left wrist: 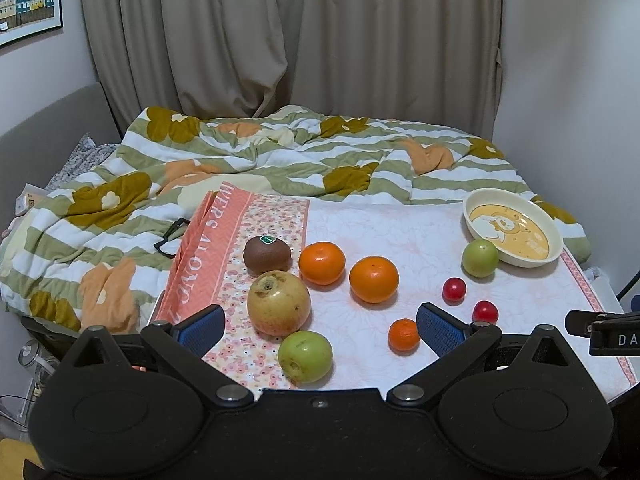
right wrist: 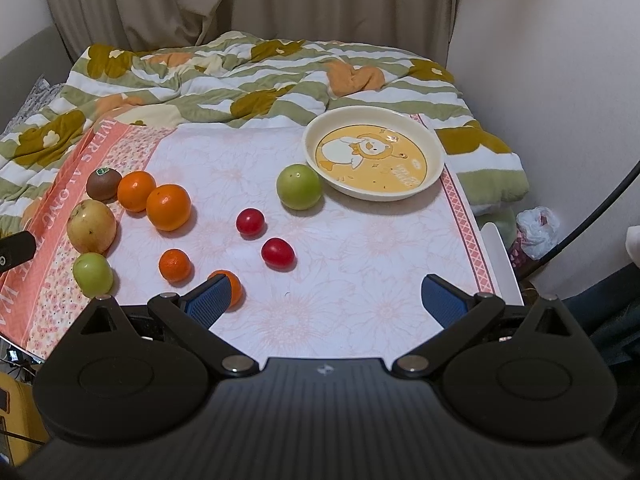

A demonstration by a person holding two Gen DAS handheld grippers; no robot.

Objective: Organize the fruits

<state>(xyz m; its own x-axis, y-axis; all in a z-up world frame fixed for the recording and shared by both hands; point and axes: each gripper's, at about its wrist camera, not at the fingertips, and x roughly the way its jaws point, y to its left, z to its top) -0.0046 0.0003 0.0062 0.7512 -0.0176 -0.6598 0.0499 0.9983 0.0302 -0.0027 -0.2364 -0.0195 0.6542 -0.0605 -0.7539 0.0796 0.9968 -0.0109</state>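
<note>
Both grippers point(left wrist: 320, 326) point(right wrist: 326, 300) wide, empty; tomatoes point(right wrist: 277, 253) soft, roll-prone—grip across middle, light squeeze; oranges point(right wrist: 168, 207) firmer; bowl point(right wrist: 434, 176) empty.

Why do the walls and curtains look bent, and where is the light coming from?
Left wrist view: the fisheye lens bows the curtain and darkens the picture's corners. Right wrist view: the same bending; the green fruit and bowl cast soft shadows to their right, suggesting light from the upper left; both views are sharp.
</note>
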